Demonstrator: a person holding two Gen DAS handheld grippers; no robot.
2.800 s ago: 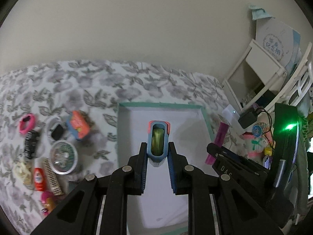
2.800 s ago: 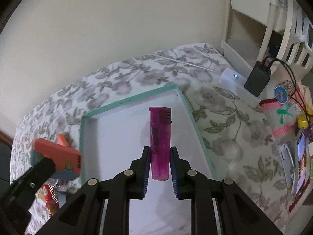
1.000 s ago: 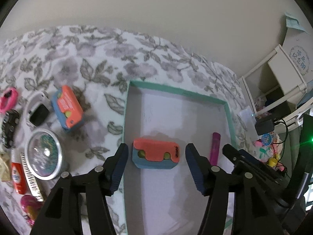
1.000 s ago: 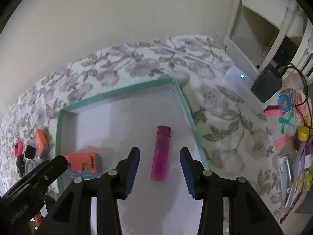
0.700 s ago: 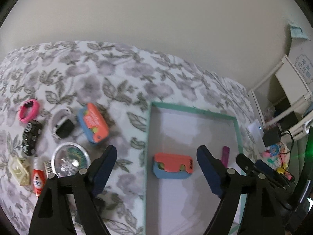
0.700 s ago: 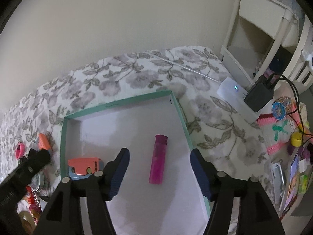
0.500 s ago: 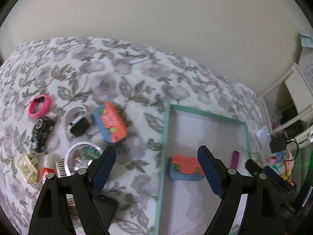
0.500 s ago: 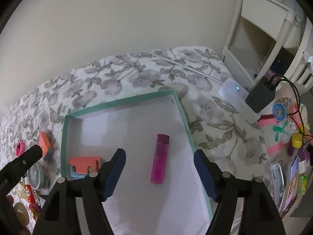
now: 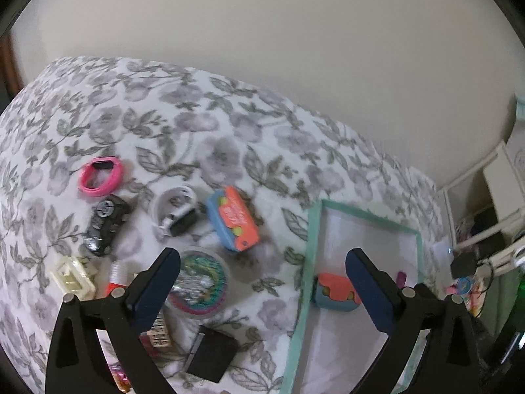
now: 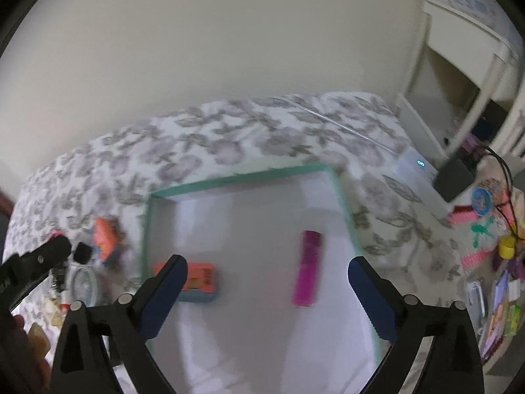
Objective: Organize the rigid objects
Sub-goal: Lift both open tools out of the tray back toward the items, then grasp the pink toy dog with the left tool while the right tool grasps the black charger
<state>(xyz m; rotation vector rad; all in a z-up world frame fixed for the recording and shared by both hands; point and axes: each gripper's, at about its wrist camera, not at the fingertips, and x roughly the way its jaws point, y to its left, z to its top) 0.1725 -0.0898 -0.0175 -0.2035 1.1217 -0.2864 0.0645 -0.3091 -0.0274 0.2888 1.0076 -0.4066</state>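
Left tool [image 9: 262, 282]: jaws spread wide and opening, nothing between the blue pads; it hangs over the floral bedspread [image 9: 203, 138], one finger above the loose items, the other above the tray's left side.
Right tool [image 10: 267, 282]: jaws spread wide and opening, gripping nothing; it hangs over the tray floor, with the lighter and the sharpener-like block below the gap, untouched.
Writing: small dark print on the orange face of the block in the tray, too blurred to read; nothing else legible.
Tray [image 10: 236, 177]: shallow, white inside, teal rim, lying on the bed.
Pink lighter [image 10: 308, 267]: translucent magenta, flat on the tray floor, towards its right wall, lengthwise.
Orange-and-blue block in tray [image 10: 201, 279]: orange top, blue base, near the tray's left wall; in the left wrist view [image 9: 334, 292] it is partly behind the left tool's finger.
Second orange-and-blue block [image 9: 234, 218]: on the bedspread, just outside the tray's left rim, tilted.
Round tin [image 9: 200, 284]: clear lid, colourful contents, beside the left tool's finger.
Black box [image 9: 213, 358]: on the bedspread, near the tray's left rim.
Further out: pink band [image 9: 100, 175], white watch-like item [image 9: 175, 210], black toy car [image 9: 105, 223], cream clip [image 9: 72, 277], all on the bedspread left of the tray.
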